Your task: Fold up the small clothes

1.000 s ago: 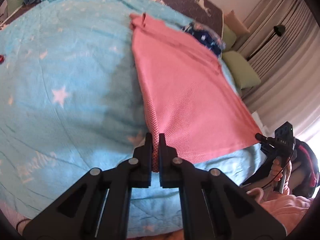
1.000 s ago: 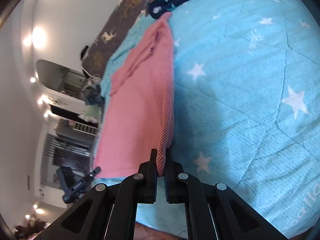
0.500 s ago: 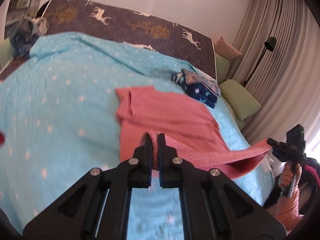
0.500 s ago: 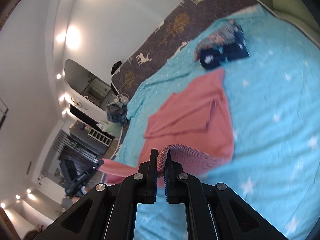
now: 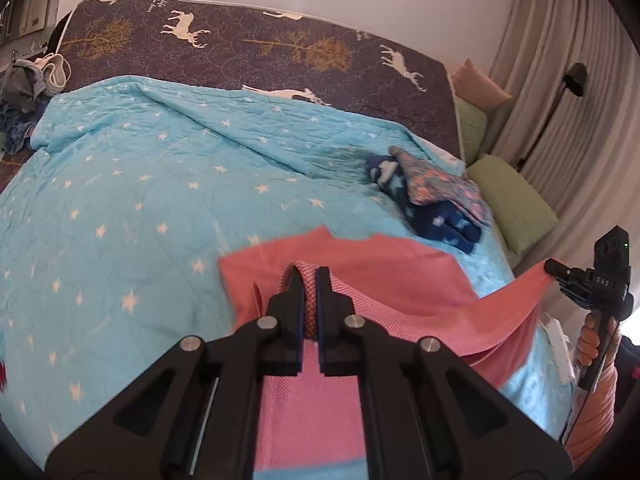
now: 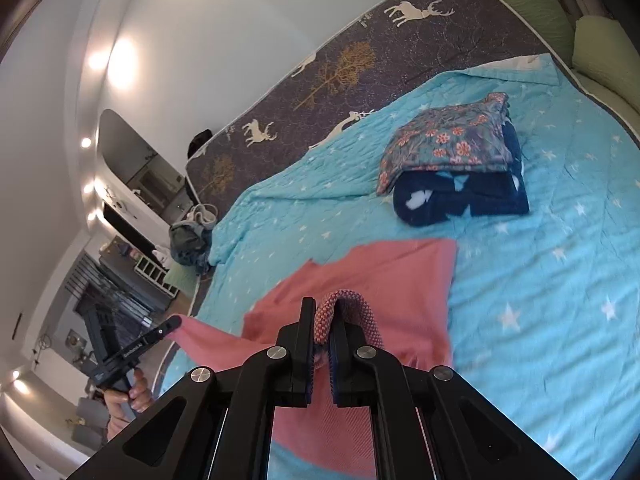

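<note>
A pink knit garment (image 5: 384,272) lies partly on the blue star quilt (image 5: 140,208). Its near hem is lifted off the bed and hangs stretched between both grippers. My left gripper (image 5: 310,280) is shut on one hem corner. My right gripper (image 6: 325,312) is shut on the other hem corner. The garment also shows in the right wrist view (image 6: 392,276). The right gripper shows at the right edge of the left wrist view (image 5: 560,272), and the left gripper at the left of the right wrist view (image 6: 168,326). The far half of the garment rests flat on the quilt.
A folded stack, a floral piece over a dark blue starred one (image 6: 456,160), sits on the quilt beyond the garment. A heap of unfolded clothes (image 5: 24,92) lies at the far left corner. Green pillows (image 5: 516,204) and curtains are at the right.
Both grippers have lifted the pink hem off the bed and carried it toward the garment's far end. The garment went from flat to doubled over.
</note>
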`<action>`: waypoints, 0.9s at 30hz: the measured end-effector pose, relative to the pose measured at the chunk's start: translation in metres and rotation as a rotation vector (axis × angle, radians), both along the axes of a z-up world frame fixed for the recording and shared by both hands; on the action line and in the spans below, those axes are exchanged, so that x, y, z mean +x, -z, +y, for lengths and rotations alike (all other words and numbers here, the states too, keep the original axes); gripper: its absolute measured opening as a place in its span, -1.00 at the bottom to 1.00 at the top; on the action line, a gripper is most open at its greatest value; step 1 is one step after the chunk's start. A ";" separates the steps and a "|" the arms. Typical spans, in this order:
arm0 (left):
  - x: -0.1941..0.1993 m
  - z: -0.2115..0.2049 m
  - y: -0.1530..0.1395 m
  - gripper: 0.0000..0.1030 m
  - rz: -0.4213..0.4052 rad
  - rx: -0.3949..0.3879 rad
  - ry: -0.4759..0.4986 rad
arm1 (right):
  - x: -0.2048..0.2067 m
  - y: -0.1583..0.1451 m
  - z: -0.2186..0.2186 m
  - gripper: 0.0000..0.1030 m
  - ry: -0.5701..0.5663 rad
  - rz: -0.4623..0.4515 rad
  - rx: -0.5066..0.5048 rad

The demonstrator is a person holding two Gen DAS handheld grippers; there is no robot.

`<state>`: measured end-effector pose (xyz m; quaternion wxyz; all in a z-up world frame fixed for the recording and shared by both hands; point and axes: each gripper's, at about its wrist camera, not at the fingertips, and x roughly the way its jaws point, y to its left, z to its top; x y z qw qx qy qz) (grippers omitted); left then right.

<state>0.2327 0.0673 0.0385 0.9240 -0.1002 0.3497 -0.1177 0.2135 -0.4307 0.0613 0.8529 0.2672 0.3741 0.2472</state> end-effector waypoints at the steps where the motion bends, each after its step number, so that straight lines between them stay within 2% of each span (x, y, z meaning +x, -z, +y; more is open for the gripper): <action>1: 0.012 0.002 0.003 -0.89 0.006 0.004 -0.011 | 0.017 0.004 -0.001 -0.91 0.009 0.006 0.005; 5: 0.067 0.010 0.022 -0.86 0.040 0.001 -0.061 | 0.070 0.026 -0.004 -0.90 0.056 0.032 0.009; 7: 0.098 0.016 0.042 -0.80 0.068 0.001 -0.095 | 0.097 0.041 -0.001 -0.87 0.072 0.044 -0.018; 9: 0.125 0.025 0.068 -0.76 0.129 0.033 -0.175 | 0.127 0.067 0.004 -0.71 0.096 0.104 -0.085; 11: 0.130 0.038 0.089 -0.77 0.189 0.009 -0.234 | 0.145 0.097 0.006 -0.66 0.146 0.201 -0.169; 12: 0.125 0.044 0.094 -0.77 0.187 -0.026 -0.242 | 0.145 0.110 0.004 -0.66 0.156 0.234 -0.169; 14: 0.107 0.051 0.098 -0.76 0.165 -0.068 -0.223 | 0.135 0.118 -0.003 -0.65 0.141 0.227 -0.109; 16: 0.092 0.051 0.098 -0.72 0.154 -0.054 -0.212 | 0.118 0.115 -0.012 -0.50 0.152 0.208 -0.098; 18: 0.077 0.049 0.097 -0.49 0.149 -0.053 -0.182 | 0.102 0.106 -0.023 -0.34 0.177 0.183 -0.107; 20: 0.067 0.043 0.096 -0.42 0.160 -0.045 -0.138 | 0.087 0.096 -0.028 -0.21 0.182 0.168 -0.117; 23: 0.052 0.030 0.095 -0.32 0.176 0.011 -0.106 | 0.068 0.085 -0.027 -0.14 0.158 0.169 -0.162; 24: 0.047 0.027 0.096 -0.25 0.180 0.020 -0.096 | 0.059 0.083 -0.026 -0.12 0.144 0.172 -0.181; 27: 0.016 0.020 0.099 -0.19 0.192 0.015 -0.049 | 0.023 0.080 -0.018 -0.01 0.100 0.177 -0.218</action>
